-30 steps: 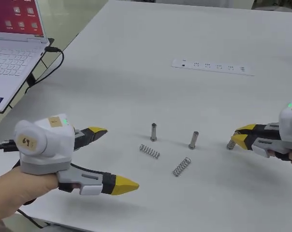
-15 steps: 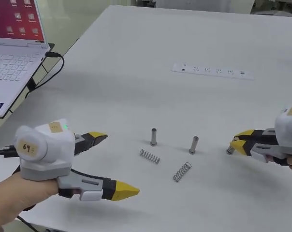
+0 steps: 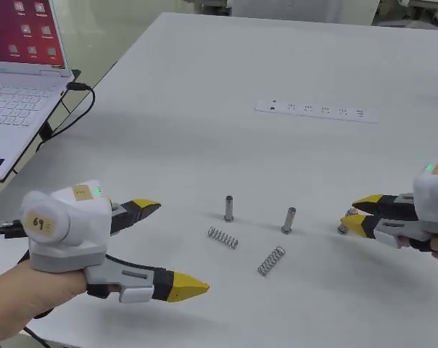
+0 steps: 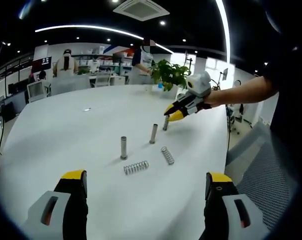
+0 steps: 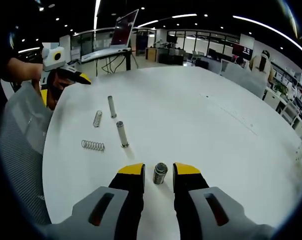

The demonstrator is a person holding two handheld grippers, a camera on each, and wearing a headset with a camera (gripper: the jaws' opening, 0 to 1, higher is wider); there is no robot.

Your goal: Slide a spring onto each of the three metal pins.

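Note:
Two bare metal pins [image 3: 228, 208] [image 3: 288, 220] stand upright on the white table. A third pin at the right carries a spring [image 3: 344, 223]. Two loose springs [image 3: 223, 238] [image 3: 272, 261] lie flat in front of the bare pins. My right gripper [image 3: 358, 214] is open a little, its yellow tips on either side of the sprung pin [image 5: 160, 173] with small gaps. My left gripper [image 3: 167, 246] is wide open and holds nothing, low at the left, well short of the springs [image 4: 136, 167] [image 4: 167, 155].
An open laptop [image 3: 16, 80] stands at the far left with a black cable [image 3: 77, 98] beside it. A white power strip [image 3: 317, 111] lies further back. The table's near edge runs just below my left gripper.
The right gripper's jaws have parted slightly around the spring on the right pin. The left gripper has hardly moved. The head view has tilted a bit.

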